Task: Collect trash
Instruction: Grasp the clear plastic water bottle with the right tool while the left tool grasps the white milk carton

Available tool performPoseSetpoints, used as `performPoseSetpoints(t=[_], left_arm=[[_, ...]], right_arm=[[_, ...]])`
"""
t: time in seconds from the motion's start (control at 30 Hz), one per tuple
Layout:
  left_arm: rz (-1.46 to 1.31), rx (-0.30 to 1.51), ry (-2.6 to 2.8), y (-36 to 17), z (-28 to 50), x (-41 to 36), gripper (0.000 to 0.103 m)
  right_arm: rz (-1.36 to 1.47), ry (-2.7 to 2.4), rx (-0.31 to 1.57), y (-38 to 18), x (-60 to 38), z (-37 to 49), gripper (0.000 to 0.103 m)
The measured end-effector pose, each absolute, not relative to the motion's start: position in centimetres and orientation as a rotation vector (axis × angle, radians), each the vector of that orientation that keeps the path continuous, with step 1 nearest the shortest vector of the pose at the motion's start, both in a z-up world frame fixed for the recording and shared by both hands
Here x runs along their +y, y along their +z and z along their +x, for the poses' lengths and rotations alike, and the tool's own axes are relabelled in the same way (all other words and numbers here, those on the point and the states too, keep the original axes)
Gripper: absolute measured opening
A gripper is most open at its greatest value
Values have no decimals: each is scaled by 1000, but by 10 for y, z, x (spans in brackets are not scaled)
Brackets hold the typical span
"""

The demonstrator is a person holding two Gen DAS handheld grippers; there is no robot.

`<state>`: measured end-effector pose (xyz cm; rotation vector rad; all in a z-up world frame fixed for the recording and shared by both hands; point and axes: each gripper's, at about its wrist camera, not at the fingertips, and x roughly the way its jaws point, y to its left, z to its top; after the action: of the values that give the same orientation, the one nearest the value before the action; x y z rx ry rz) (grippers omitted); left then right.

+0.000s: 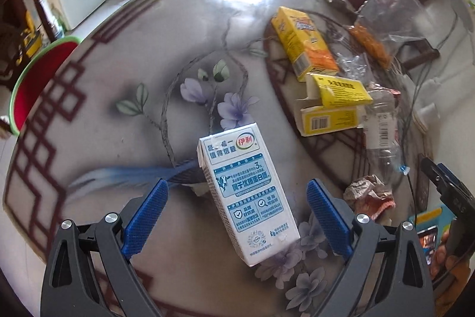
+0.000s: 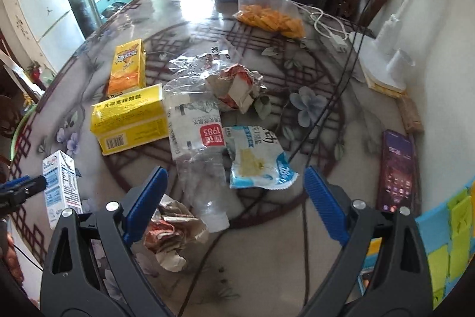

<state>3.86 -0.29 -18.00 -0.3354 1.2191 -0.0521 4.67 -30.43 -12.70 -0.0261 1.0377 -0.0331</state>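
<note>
A white and blue milk carton (image 1: 246,192) stands on the flowered table between the blue fingers of my open left gripper (image 1: 237,195), touching neither; it also shows in the right wrist view (image 2: 61,183). My right gripper (image 2: 234,183) is open and empty above a crushed clear bottle (image 2: 196,144) and a blue and white wrapper (image 2: 255,162). A crumpled paper wad (image 2: 172,230) lies by its left finger. Two yellow boxes (image 2: 130,118) (image 2: 127,67) and another crumpled wrapper (image 2: 237,88) lie further back.
A red basin with a green rim (image 1: 32,79) sits beyond the table's left edge. A phone (image 2: 396,168), a charger with cable (image 2: 335,40), a bag of orange snacks (image 2: 273,17) and a white lamp base (image 2: 383,64) are on the right. A black cable (image 2: 326,109) crosses the table.
</note>
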Motion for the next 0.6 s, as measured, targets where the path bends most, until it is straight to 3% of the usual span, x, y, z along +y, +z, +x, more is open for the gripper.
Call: performPoseSetpoints(t=[0.13,0.17,0.47,0.6], left_arm=[[-325,1226,-31,-180,39,-10,90],[-321,1224,-28,-179,40,-11,90],[-305,1239,-15,-182,42,-19,90],[-294,1233,-5,-180,41,-18,90]], right_arm=[[36,-1,1067,-132,-310,54,93],[51,10,1079,-133,-311,57,99],[9,74,1159,-167,-291,94,98],[21,77,1199,-185,-288,103,86]])
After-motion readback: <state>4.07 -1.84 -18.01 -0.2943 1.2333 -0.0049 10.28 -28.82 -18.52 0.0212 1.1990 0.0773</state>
